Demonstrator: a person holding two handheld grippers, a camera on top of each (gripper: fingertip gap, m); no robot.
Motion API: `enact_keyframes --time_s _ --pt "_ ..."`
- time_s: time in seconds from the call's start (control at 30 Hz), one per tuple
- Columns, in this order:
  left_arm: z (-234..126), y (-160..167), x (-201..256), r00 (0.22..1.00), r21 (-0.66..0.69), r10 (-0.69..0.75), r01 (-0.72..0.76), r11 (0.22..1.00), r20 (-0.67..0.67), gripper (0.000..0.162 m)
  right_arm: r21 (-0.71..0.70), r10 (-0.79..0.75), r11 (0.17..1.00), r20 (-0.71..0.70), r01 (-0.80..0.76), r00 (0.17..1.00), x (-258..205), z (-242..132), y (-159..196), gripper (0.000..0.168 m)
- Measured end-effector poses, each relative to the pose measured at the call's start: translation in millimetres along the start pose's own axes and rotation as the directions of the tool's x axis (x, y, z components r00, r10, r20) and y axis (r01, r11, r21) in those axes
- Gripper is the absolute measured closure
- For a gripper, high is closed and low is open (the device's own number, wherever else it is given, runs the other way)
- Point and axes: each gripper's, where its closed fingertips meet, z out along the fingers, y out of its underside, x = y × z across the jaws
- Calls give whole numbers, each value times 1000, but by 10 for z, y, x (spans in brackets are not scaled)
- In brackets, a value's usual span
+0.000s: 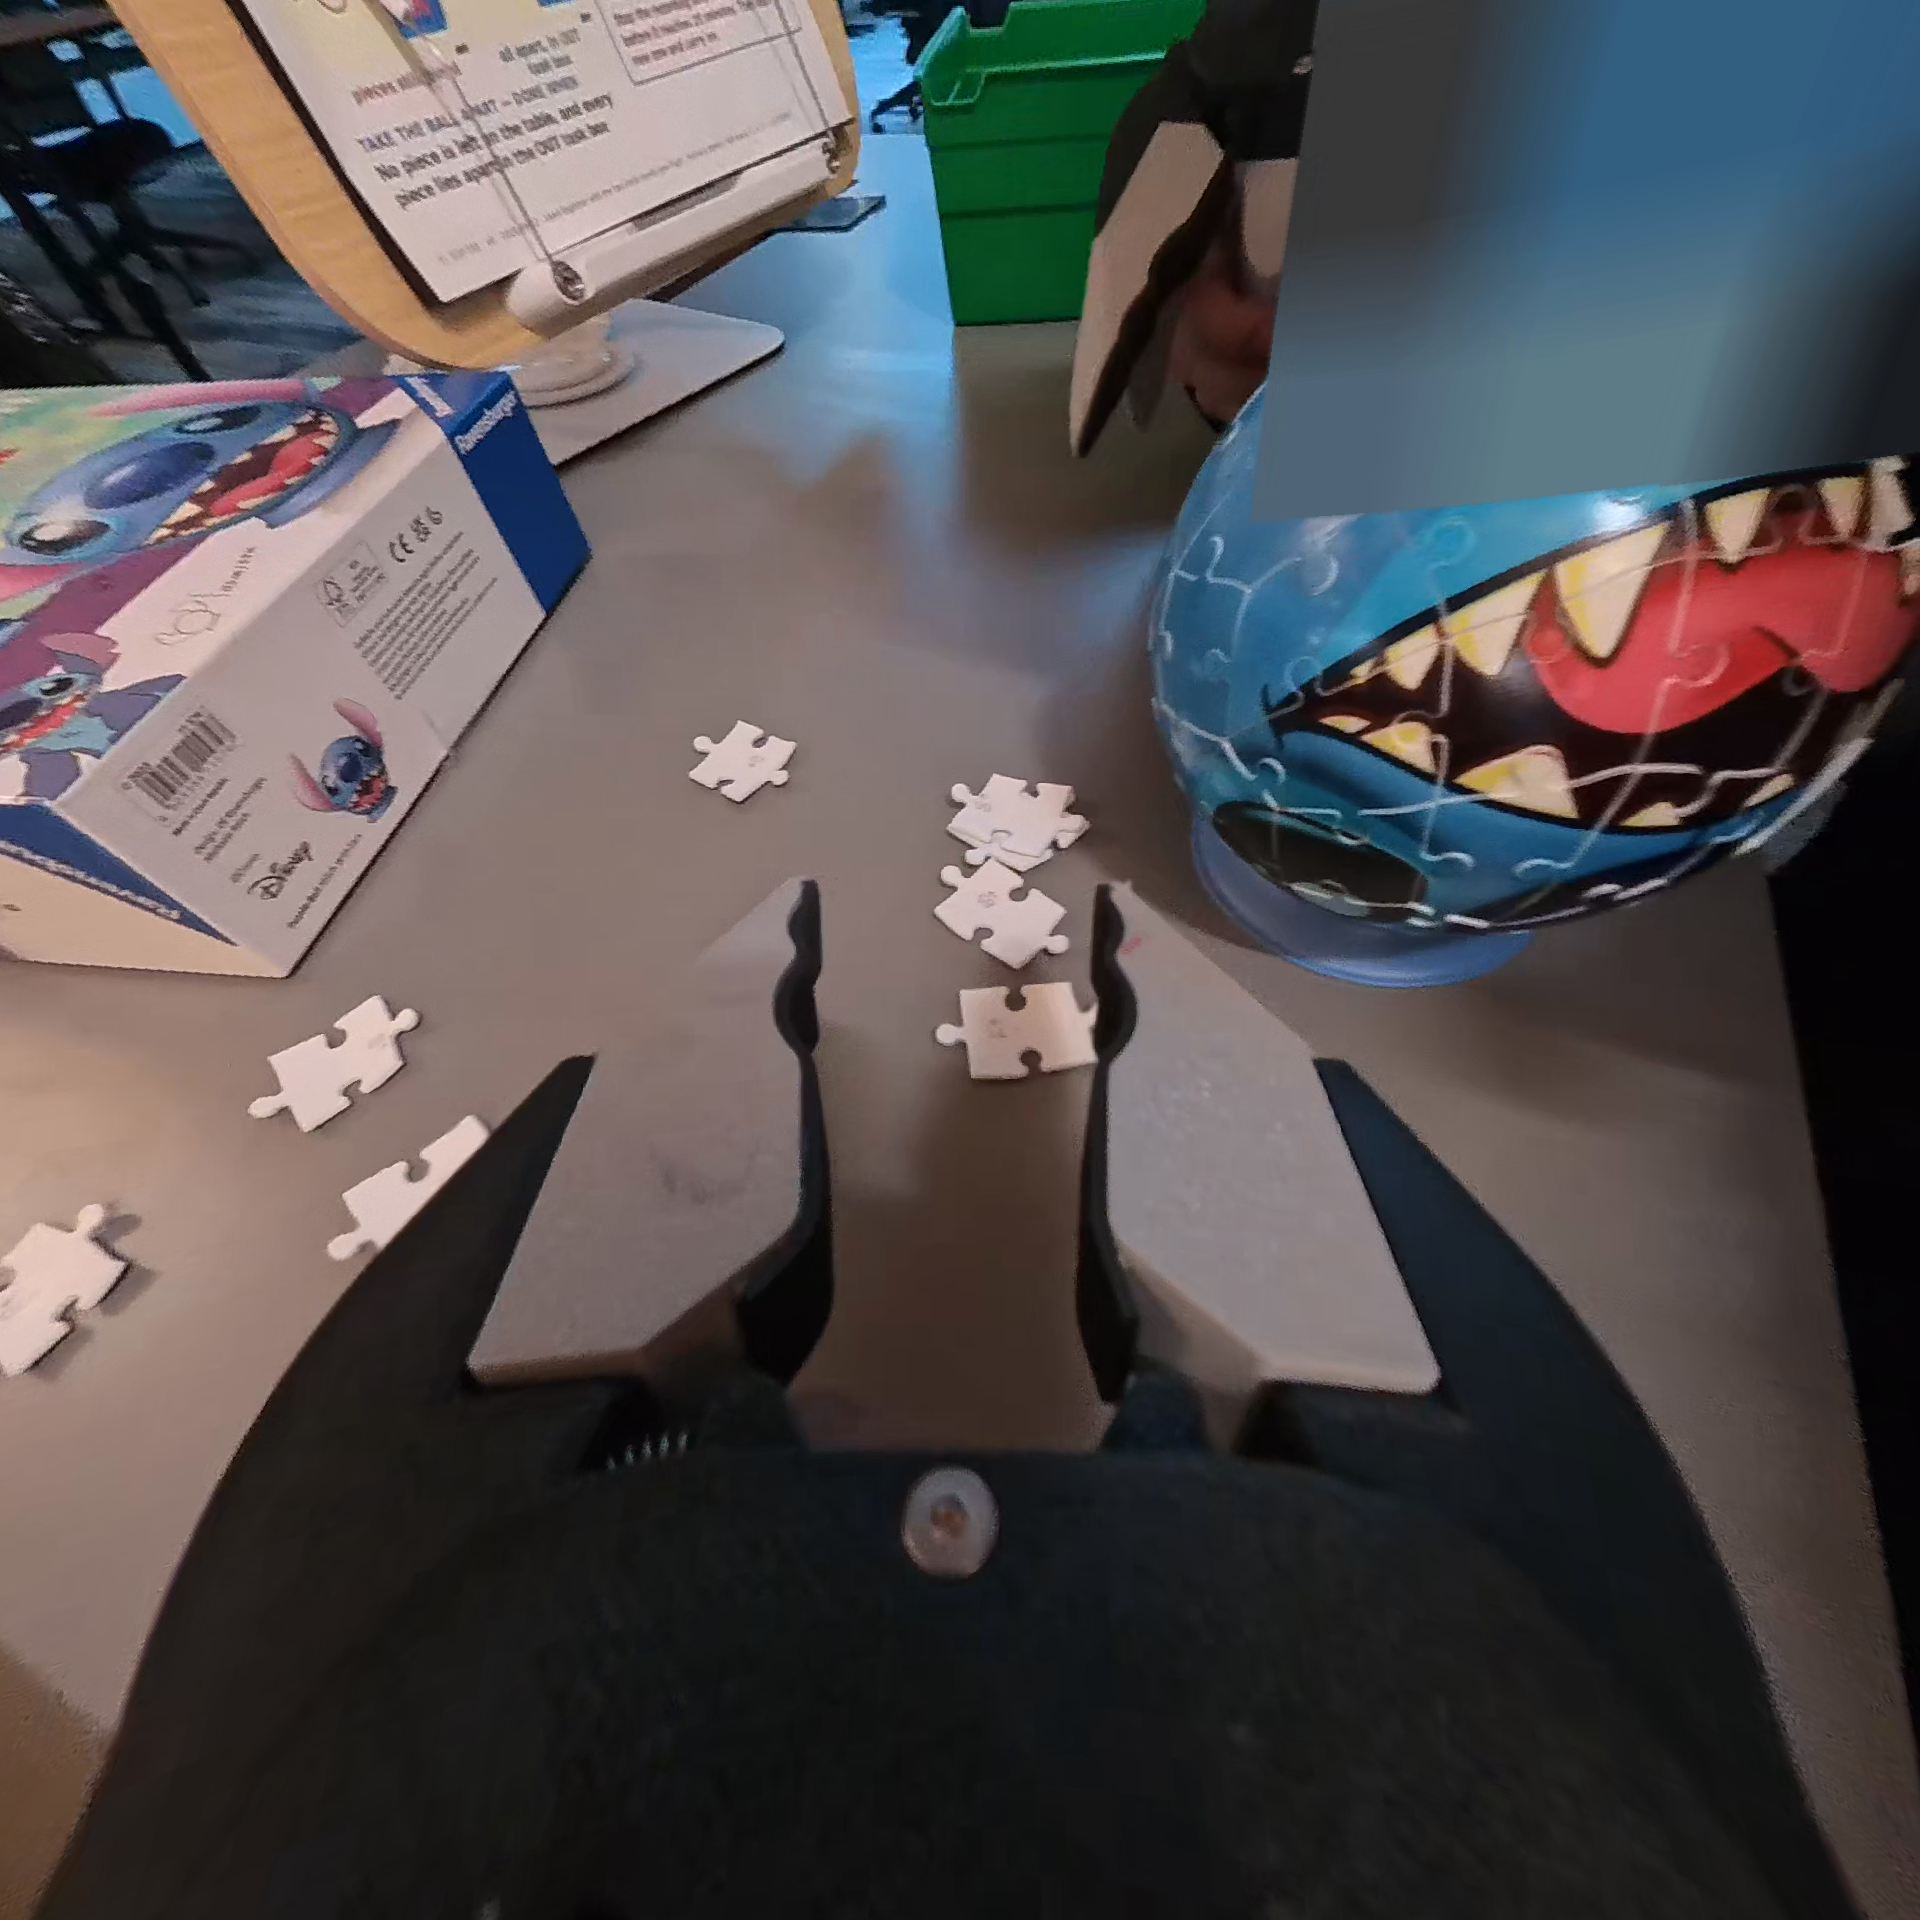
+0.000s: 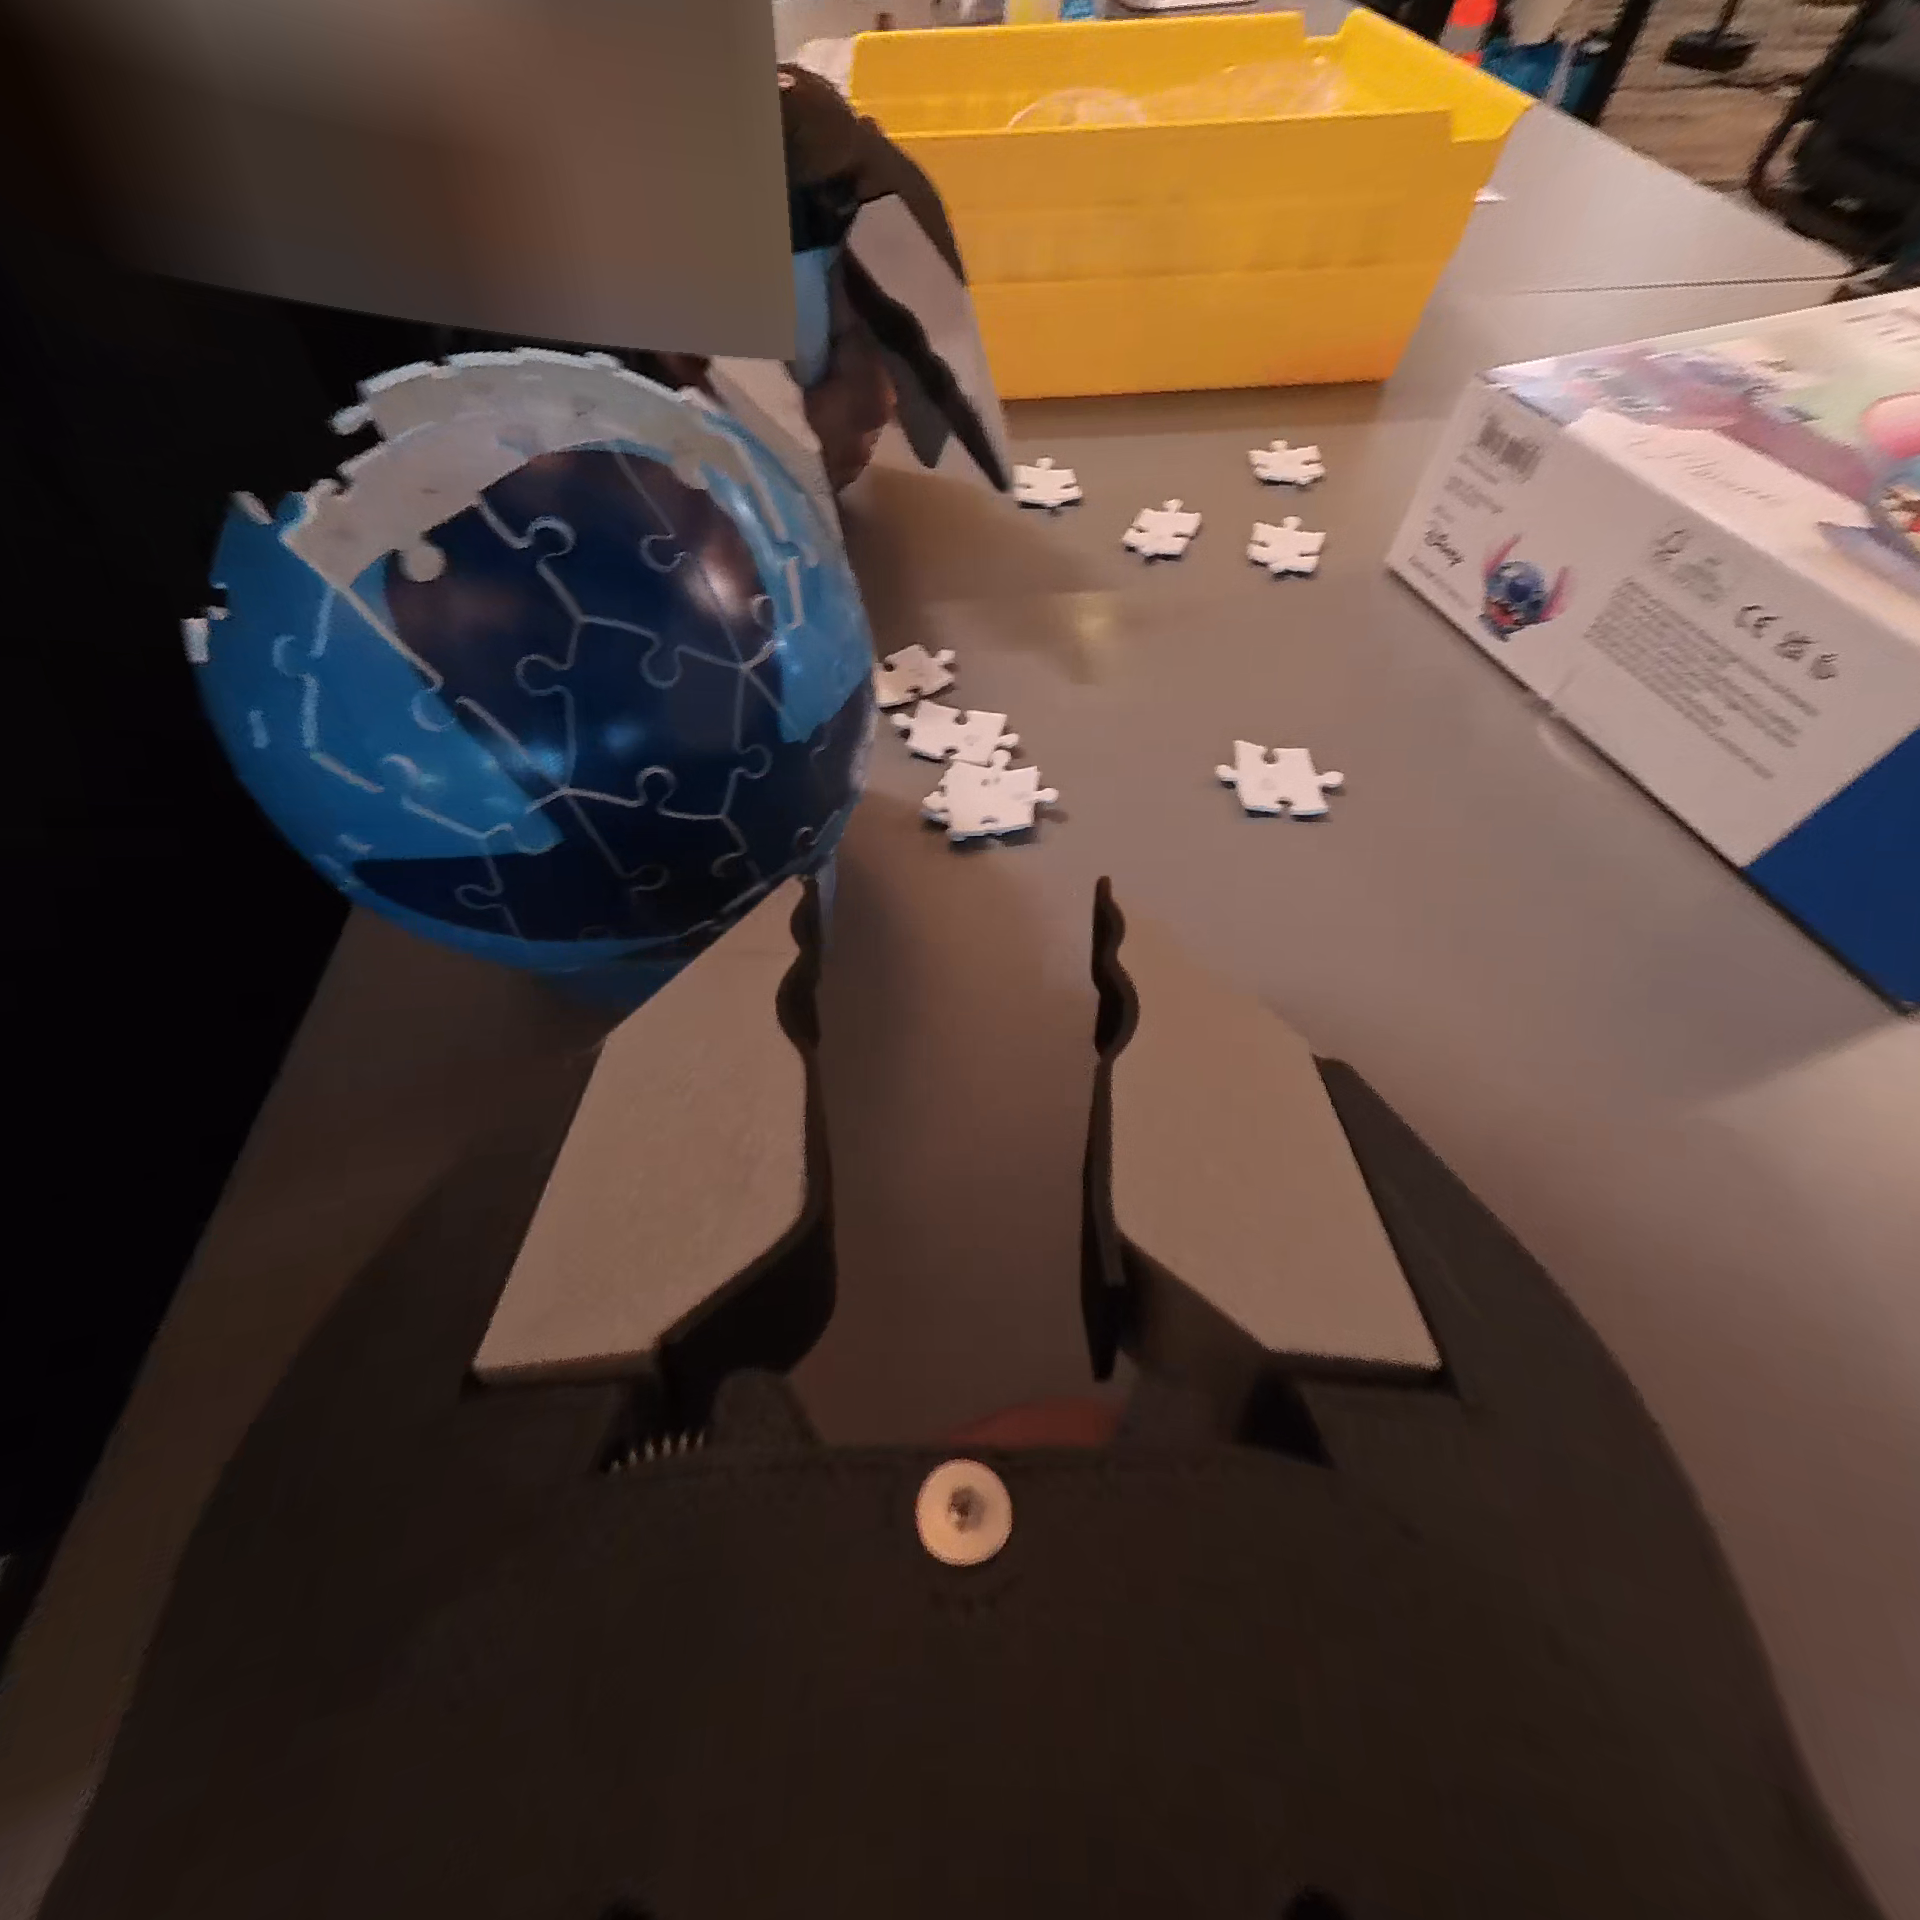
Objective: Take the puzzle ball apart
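Blue plastic puzzle ball (image 1: 1538, 727) sits on its blue ring stand (image 1: 1361, 935) at the right edge of the left wrist view, close to the desk (image 1: 810, 582) edge; the shell is mostly intact, with its top rim already broken open, so I judge the task well short of done.

Both tools are idle: my left hand-held gripper (image 1: 956, 904) has its jaws parted with nothing between them, hanging above loose pieces (image 1: 1003, 914); my right hand-held gripper (image 2: 951, 904) is likewise parted and empty, its left finger close beside the ball's lower flank.

Risks, as I judge them:
- the ball stands near the desk edge; a sideways push from either tool could roll it off its stand and over the edge;
- neither tool steadies the ball, so prying a piece may tip the shell rather than free the piece;
- white pieces lie scattered below my left tool; a careless sweep could knock them to the floor.

Differences between views: the right wrist view shows the jagged opening at the ball's top, a yellow bin (image 2: 1174, 208) at upper centre, and the dark eye side; the left wrist view shows the toothed mouth side, a green bin (image 1: 1018, 177) at top, an instruction stand (image 1: 582, 177) at upper left; the product box (image 1: 260, 644) appears in both.
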Motion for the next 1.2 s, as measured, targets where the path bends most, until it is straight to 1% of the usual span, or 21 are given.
enact_keyframes --time_s 0.07,0.1,0.17,0.27,0.4,0.47,0.53,0.57,0.67,0.7,0.8,0.87,0.93,1.0,1.07,1.13,1.2 --pt "33 33 -48 1000 -26 9 -9 1000 17 114 -14 7 1000 -90 -8 996 165 10 28 127" --pt "56 55 -69 1000 -44 4 -3 999 23 114 -34 14 999 -132 -19 991 246 20 68 127" --pt "93 102 -42 1000 -79 -15 14 997 -14 115 -81 26 996 -178 -41 984 349 54 159 129" --pt "96 102 -61 997 -78 -65 61 995 -41 118 -142 37 988 -196 -66 980 424 132 278 134" --pt "82 80 -139 994 -58 -106 104 993 -26 127 -169 59 981 -187 -92 980 441 246 322 141" --pt "74 67 -140 996 -47 -88 87 995 -23 132 -191 50 978 -195 -88 980 442 277 351 155" --pt "65 53 -160 999 -35 -49 49 998 2 142 -192 38 978 -203 -78 978 439 294 339 167" --pt "60 49 -171 999 -32 -38 39 999 14 147 -185 34 980 -197 -71 980 426 301 323 168" --pt "28 20 -218 998 -5 -28 28 1000 47 160 -186 37 979 -220 -79 975 467 308 320 168" --pt "12 2 -228 998 10 -30 30 1000 52 162 -187 38 979 -227 -82 973 477 306 324 168" --pt "-29 -32 -257 997 42 -36 33 999 65 162 -174 42 981 -238 -85 970 506 325 297 168" --pt "-38 -35 -257 997 46 -29 26 999 67 162 -173 37 982 -224 -77 974 492 357 282 163" --pt "-33 -36 -211 999 44 -10 8 999 45 162 -177 25 982 -196 -61 980 456 399 269 159" --pt "-19 -21 -195 999 31 11 -13 999 48 162 -181 16 982 -184 -50 983 445 428 261 158" --pt "-3 -8 -164 998 18 40 -41 999 44 162 -176 17 983 -165 -47 986 432 451 246 152" --pt "3 -2 -156 997 13 59 -60 998 49 162 -156 31 986 -153 -55 988 438 457 212 150" --pt "-8 -12 -193 996 21 50 -51 998 68 162 -114 49 991 -132 -64 990 440 454 147 145"
